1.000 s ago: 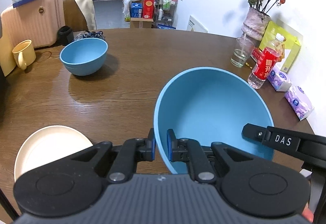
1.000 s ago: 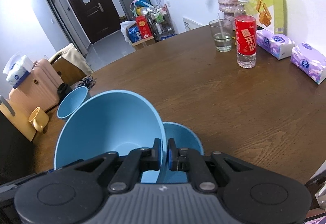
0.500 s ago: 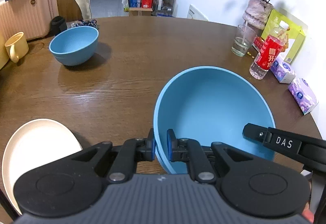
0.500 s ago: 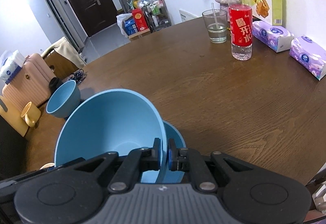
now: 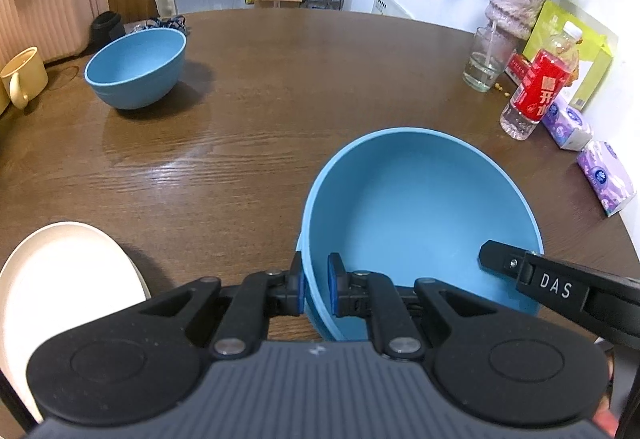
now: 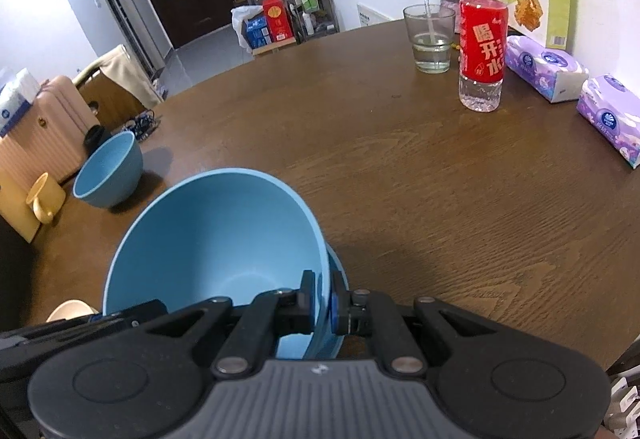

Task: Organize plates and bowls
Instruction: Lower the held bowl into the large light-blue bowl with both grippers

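On the counter (image 5: 280, 87), near edge: large blue bowl (image 5: 420, 215), tilted, with a second blue bowl (image 6: 338, 279) showing just behind and under it at its right side.
Left gripper (image 5: 314, 289): closed on the large bowl's left rim, one pad inside, one outside.
Right gripper (image 6: 322, 301): closed on the same bowl's right rim, wall pinched between its pads.
Small blue bowl (image 5: 136, 69): upright, far left, well apart, beside a yellow mug (image 5: 22, 77).
Cream plate (image 5: 68, 299): near left edge, apart from the held bowl.
Right edge: glass (image 6: 430, 39), red-labelled water bottle (image 6: 482, 39), two tissue packs (image 6: 546, 69), vase (image 5: 512, 9).
Open room: bare wood across the counter's middle, between the bowls and the right-edge row.
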A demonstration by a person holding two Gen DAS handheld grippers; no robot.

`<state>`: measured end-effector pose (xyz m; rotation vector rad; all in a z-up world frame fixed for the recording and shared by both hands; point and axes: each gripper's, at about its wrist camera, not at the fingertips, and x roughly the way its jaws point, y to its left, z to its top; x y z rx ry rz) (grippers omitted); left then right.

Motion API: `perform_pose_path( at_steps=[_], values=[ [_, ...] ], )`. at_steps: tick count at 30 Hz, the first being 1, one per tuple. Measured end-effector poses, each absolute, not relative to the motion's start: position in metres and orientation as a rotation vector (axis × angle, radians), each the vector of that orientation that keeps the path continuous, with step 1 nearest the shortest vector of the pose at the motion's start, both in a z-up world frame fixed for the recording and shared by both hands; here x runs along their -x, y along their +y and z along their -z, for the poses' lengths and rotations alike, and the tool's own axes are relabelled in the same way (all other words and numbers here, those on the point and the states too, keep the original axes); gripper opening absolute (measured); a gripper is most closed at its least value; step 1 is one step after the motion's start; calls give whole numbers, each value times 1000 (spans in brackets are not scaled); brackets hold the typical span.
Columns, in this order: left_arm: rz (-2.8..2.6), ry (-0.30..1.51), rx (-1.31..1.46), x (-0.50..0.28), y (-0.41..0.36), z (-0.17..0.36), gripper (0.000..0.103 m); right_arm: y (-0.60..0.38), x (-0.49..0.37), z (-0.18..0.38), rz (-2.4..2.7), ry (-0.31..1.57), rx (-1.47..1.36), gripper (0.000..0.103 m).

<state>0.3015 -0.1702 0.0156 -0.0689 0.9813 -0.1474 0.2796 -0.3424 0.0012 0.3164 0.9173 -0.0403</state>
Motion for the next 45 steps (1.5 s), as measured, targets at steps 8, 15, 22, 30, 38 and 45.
perform_pose_path(
  at_steps=[8,15,22,30,38,45],
  values=[
    [140,1010,74,-310,-169,-6,11,-338,-288,6,35,940,-291,7],
    [140,1006,66,-311,-171,-6,11,-340,-291,10,29,946,-288,7],
    [133,997,-2,-307,-180,-6,12,-338,-286,8,23,941,-257,7],
    [132,1002,-66,-305,-189,-5,12,-336,-286,3,31,948,-210,7],
    [135,1001,-102,-304,-196,-6,12,-334,-287,2,38,966,-150,8],
    [138,1005,-130,-304,-197,-6,13,-334,-288,3,36,972,-133,8]
  ],
)
